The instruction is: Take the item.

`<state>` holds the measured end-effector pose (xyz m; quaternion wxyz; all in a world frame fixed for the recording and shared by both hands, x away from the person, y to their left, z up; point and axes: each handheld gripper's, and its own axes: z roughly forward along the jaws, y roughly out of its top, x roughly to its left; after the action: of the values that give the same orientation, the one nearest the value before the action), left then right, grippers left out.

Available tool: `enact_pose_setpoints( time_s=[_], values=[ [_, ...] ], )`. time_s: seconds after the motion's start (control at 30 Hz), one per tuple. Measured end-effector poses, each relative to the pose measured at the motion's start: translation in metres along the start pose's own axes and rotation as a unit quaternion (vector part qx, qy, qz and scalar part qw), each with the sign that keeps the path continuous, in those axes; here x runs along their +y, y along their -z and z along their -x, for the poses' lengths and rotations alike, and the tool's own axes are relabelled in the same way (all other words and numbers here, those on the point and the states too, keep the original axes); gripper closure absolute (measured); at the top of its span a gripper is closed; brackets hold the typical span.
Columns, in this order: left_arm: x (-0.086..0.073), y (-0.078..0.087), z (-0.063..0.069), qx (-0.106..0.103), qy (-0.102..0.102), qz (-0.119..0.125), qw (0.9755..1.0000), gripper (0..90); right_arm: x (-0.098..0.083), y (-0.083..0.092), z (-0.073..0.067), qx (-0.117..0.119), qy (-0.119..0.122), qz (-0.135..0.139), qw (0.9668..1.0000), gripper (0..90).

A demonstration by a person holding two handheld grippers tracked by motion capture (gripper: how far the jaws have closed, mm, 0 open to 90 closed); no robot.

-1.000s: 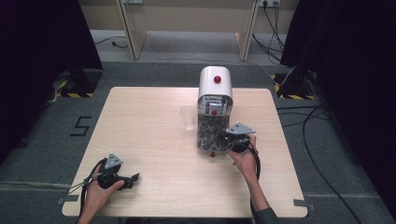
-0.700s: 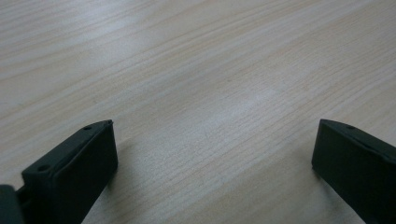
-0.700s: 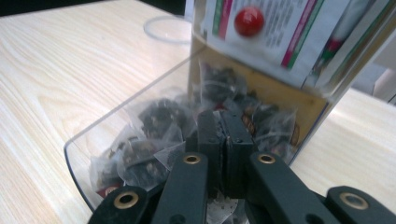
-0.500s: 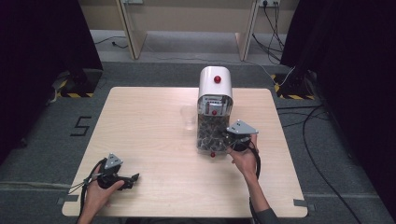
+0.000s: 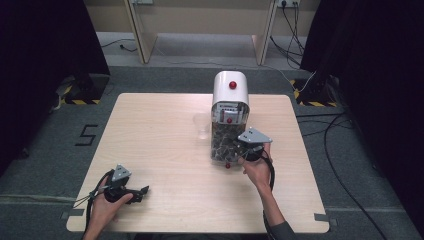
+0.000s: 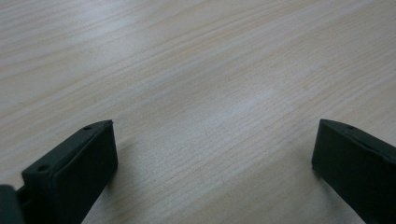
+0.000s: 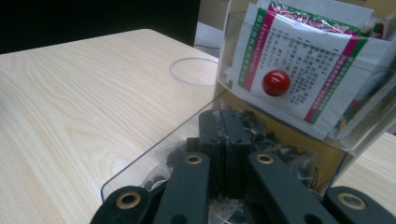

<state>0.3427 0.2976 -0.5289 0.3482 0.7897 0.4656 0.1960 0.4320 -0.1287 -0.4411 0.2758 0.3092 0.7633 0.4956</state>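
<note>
A white-topped dispenser (image 5: 230, 92) stands at the table's middle, with clear bins below. The upper bin (image 7: 299, 70) holds green-and-red printed sachets behind a red knob (image 7: 276, 82). The lower clear bin (image 7: 154, 151) holds dark packets. My right gripper (image 5: 234, 150) reaches into that lower bin from the right. Its jaws (image 7: 224, 122) are pressed together among the packets; I cannot tell whether a packet is pinched between them. My left gripper (image 5: 143, 192) rests on the table at the near left. It is open (image 6: 212, 140) over bare wood.
A clear plastic cup (image 5: 202, 125) stands just left of the dispenser; its rim (image 7: 194, 72) shows beyond the bin. The light wooden table (image 5: 150, 140) has dark floor and cables around it. A small red knob (image 5: 227, 165) sits at the dispenser's foot.
</note>
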Motion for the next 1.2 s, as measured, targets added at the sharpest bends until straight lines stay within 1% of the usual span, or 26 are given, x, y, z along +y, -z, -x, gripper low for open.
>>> enact_pose_setpoints(
  time_s=[0.23,0.53,0.57,0.6,0.63,0.73,1.0,1.07,1.1,1.2],
  values=[
    [0.0,0.0,0.0,0.0,0.0,0.0,1.0,0.0,0.004,-0.003,-0.003,0.004,-0.003,0.006,1.0,90.0],
    [0.0,0.0,0.0,0.0,0.0,0.0,1.0,0.0,0.012,-0.02,-0.019,0.018,-0.004,0.018,0.9997,90.0],
    [0.0,0.0,0.0,0.0,0.0,0.0,1.0,0.0,0.012,-0.02,-0.019,0.018,-0.004,0.018,0.9997,90.0],
    [0.0,0.0,0.0,0.0,0.0,0.0,1.0,0.0,0.014,-0.024,-0.022,0.02,-0.002,0.016,0.9997,90.0],
    [0.0,0.0,0.0,0.0,0.0,0.0,1.0,0.0,0.014,-0.024,-0.022,0.02,-0.002,0.016,0.9997,90.0],
    [0.0,0.0,0.0,0.0,0.0,0.0,1.0,0.0,0.022,-0.031,-0.023,0.018,-0.001,0.016,0.9997,90.0],
    [0.0,0.0,0.0,0.0,0.0,0.0,1.0,0.0,0.035,-0.045,-0.027,0.018,0.012,0.012,0.9997,90.0],
    [0.0,0.0,0.0,0.0,0.0,0.0,1.0,0.0,0.038,-0.051,-0.03,0.021,0.014,0.011,0.9996,90.0],
    [0.0,0.0,0.0,0.0,0.0,0.0,1.0,0.0,0.042,-0.057,-0.034,0.022,0.018,0.01,0.9996,90.0],
    [0.0,0.0,0.0,0.0,0.0,0.0,1.0,0.0,0.045,-0.061,-0.036,0.023,0.02,0.01,0.9995,90.0]
  ],
)
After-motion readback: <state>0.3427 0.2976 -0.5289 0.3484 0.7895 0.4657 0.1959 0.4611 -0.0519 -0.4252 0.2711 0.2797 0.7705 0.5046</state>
